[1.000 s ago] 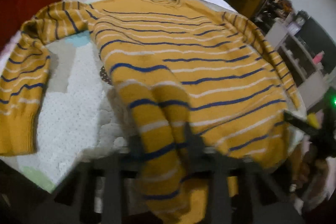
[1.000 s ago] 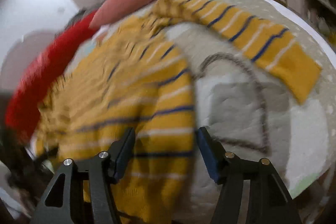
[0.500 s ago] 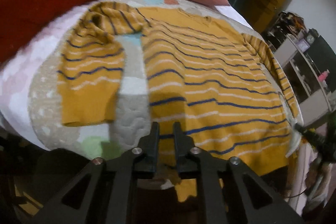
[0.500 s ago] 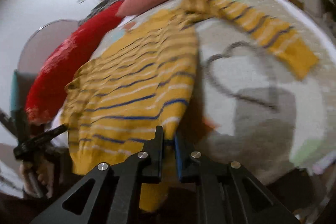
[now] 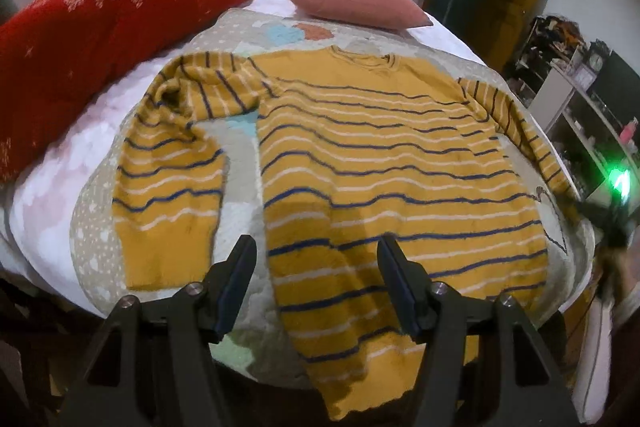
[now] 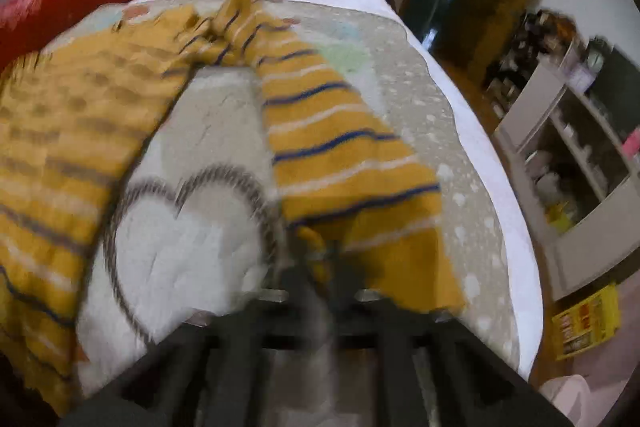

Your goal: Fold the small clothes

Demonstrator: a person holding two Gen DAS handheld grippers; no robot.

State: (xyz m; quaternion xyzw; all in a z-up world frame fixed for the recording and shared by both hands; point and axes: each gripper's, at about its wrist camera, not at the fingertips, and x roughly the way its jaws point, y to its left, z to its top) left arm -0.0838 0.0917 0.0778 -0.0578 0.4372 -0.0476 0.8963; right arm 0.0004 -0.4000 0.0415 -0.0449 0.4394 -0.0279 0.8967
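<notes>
Striped sweater (image 5: 380,163) lying flat, face up on quilted bed cover (image 5: 240,155). Fold just beginning, sleeves first.

Left gripper (image 5: 316,267) hovering over hem, jaws spread, holding nothing.

Right gripper (image 6: 324,267) pinching right sleeve cuff (image 6: 316,247) (view blurred, judging jaws closed on it).

Next: carrying cuff across body.

Containers: none showing.

Right gripper (image 6: 326,267) fingers (image 6: 304,275) motion-blurred at the sleeve cuff (image 6: 384,263), grip unclear
</notes>
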